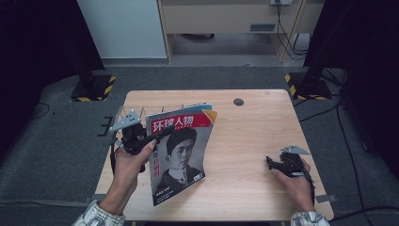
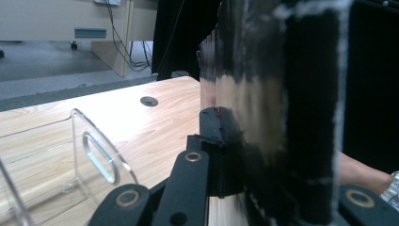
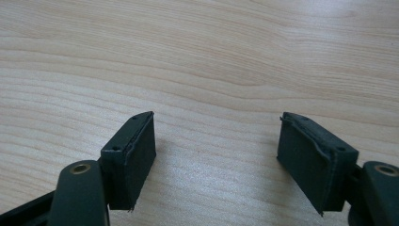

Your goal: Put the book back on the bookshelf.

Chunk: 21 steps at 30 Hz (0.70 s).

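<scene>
Jaws of left gripper (image 1: pixel 155 136) clamped on magazine (image 1: pixel 181 155) at table's (image 1: pixel 249 141) 9 o'clock, long axis 12-to-6, title toward 12, acrylic rack (image 1: pixel 123 113) close behind; right gripper (image 1: pixel 272 162) gaping, empty, over bare wood at 4 o'clock.
</scene>
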{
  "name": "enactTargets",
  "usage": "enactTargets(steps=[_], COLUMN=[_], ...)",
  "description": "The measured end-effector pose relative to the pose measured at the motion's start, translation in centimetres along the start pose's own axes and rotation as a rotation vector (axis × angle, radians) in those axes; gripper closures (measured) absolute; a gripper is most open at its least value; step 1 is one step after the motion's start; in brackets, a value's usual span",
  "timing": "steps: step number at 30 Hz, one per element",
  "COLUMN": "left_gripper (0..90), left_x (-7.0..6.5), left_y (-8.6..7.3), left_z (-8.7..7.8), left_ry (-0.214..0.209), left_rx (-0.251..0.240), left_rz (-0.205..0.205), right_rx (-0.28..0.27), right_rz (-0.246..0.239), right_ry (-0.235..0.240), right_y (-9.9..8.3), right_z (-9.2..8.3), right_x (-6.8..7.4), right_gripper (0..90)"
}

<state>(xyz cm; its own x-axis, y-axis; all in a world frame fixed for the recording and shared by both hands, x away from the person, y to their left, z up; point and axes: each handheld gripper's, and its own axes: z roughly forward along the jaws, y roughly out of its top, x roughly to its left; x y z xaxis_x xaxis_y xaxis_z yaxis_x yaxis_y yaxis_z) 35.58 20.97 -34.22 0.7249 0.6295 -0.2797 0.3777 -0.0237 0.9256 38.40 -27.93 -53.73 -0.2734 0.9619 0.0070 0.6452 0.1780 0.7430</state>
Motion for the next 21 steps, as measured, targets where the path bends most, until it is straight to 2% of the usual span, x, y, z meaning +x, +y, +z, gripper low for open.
enactTargets(steps=[11,14,21], left_gripper=[86.7,86.7,86.7], left_x=[0.7,0.9,1.5], left_y=[-0.5,-0.7,-0.8], left_z=[-1.8,-3.1,-5.1], left_ry=[0.025,0.046,0.062], left_rx=[-0.012,-0.008,-0.033], left_rz=[-0.008,0.003,-0.006], right_rx=[0.0,-0.002,-0.004], right_rz=[-0.001,0.0,0.0], right_ry=[0.0,-0.002,-0.002], right_y=[0.0,0.0,0.0], right_z=[0.0,0.0,0.0], right_x=[0.0,0.0,0.0], right_gripper=[28.3,28.3,28.3])
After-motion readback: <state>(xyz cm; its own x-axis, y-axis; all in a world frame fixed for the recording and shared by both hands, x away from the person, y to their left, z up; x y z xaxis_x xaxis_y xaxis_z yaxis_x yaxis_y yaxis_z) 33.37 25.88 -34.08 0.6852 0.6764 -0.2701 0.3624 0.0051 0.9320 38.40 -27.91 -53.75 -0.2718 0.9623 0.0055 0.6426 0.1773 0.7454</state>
